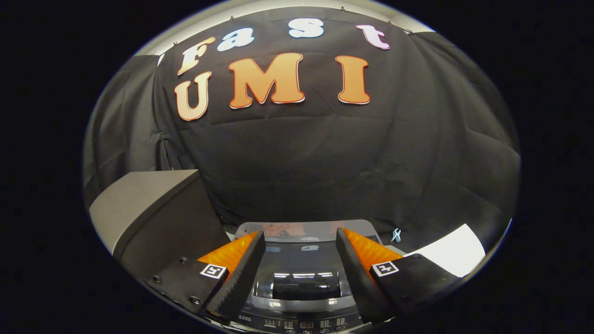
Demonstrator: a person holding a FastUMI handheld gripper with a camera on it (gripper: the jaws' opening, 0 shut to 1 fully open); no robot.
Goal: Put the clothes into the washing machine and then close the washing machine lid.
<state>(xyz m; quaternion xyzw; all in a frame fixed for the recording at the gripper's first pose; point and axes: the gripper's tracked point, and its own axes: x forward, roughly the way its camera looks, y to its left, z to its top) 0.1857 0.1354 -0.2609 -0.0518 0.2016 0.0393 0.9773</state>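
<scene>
the gripper hangs low in the frame with its fingers spread apart and holding nothing, likely poised above the washing machine at bottom centre; its glossy lid looks closed, and no clothes can be made out. a grey box sits at middle left, a white sheet at lower right, with black cloth behind

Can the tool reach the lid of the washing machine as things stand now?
Probably yes. The tool is open and holds nothing, and the washing machine lid lies flat just ahead, between the fingers. Nothing stands in the way; the grey box is off to the side.
</scene>
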